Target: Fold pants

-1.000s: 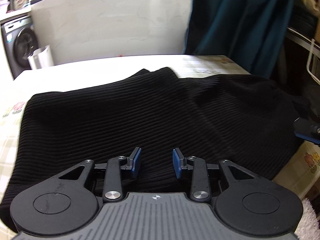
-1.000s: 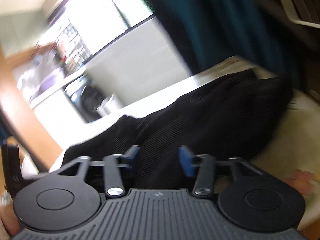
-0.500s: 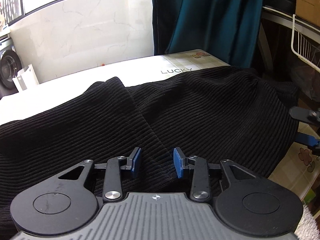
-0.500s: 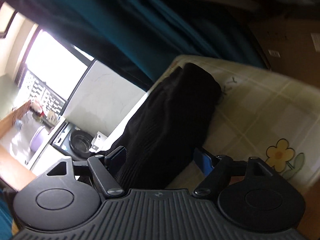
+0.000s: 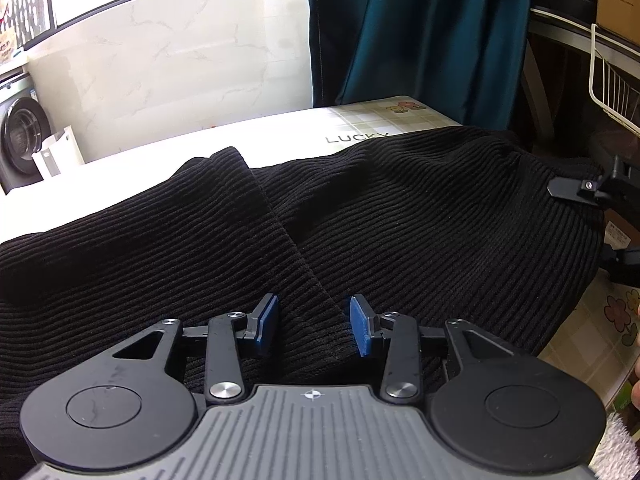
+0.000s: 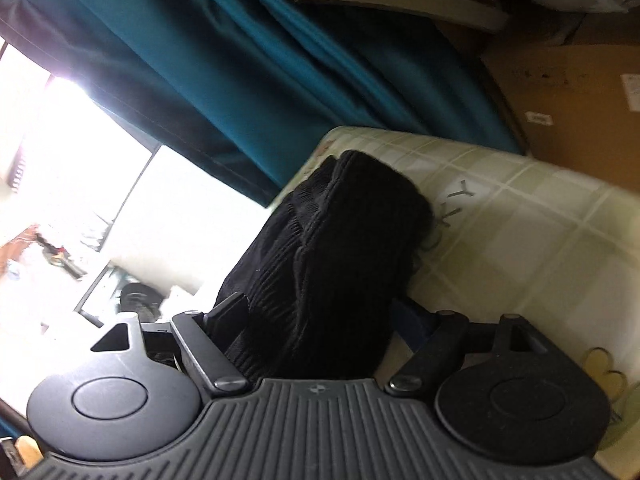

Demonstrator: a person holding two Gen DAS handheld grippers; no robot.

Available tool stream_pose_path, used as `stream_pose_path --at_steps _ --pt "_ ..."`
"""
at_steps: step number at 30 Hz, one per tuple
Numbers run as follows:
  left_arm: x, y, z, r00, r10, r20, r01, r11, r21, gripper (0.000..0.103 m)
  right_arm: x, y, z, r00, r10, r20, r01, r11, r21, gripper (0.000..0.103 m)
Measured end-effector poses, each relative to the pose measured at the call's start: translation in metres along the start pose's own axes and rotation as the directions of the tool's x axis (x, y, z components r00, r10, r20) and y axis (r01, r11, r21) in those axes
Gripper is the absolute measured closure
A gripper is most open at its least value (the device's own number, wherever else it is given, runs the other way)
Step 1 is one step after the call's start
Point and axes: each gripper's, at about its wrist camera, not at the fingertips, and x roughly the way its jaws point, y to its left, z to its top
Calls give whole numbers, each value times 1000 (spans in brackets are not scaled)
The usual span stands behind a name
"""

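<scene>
Black ribbed pants (image 5: pixel 420 208) lie spread across a table with a checked, flowered cloth (image 5: pixel 400 120). My left gripper (image 5: pixel 314 324) hovers low over the near part of the pants. It is open, and a lengthwise fold edge runs between its blue pads (image 5: pixel 267 318) without being pinched. My right gripper (image 6: pixel 316 312) is rolled onto its side at the right end of the pants (image 6: pixel 340 240). It is wide open, with one finger above the cloth and one below. It also shows in the left wrist view, where the right gripper (image 5: pixel 592 228) straddles that end.
A teal curtain (image 5: pixel 420 32) hangs behind the table. A white wire basket (image 5: pixel 612 80) and cardboard boxes (image 6: pixel 568 92) crowd the right side. A washing machine (image 5: pixel 20 136) and a white paper bag (image 5: pixel 56 152) stand far left. A fluffy white mat (image 5: pixel 616 448) lies below the table's right edge.
My left gripper slid right along the pants and its pads parted slightly. The right gripper rolled onto its side, widened its jaws and moved in around the pants' right end.
</scene>
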Motion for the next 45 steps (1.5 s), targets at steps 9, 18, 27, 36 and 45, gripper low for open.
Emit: stream_pose_path --at_steps 9,18,27,36,45 --pt "2 -1 -2 1000 9 2 -9 1000 -1 60 -14 4 -2 995 -88 50 90 995 -36 21" --pt "1 0 -2 1000 7 3 -7 1000 3 59 -14 0 0 993 -101 53 105 992 -70 20" --pt "2 2 -3 1000 -1 0 1 1000 -2 59 14 5 6 999 -31 34 33 996 -83 16" --pt "3 -2 -5 1000 12 3 -12 1000 11 58 30 12 3 999 35 19 -35 999 -38 12" --pt "3 -7 -5 1000 23 5 -23 999 26 58 37 13 0 998 63 -29 -63 998 -9 23"
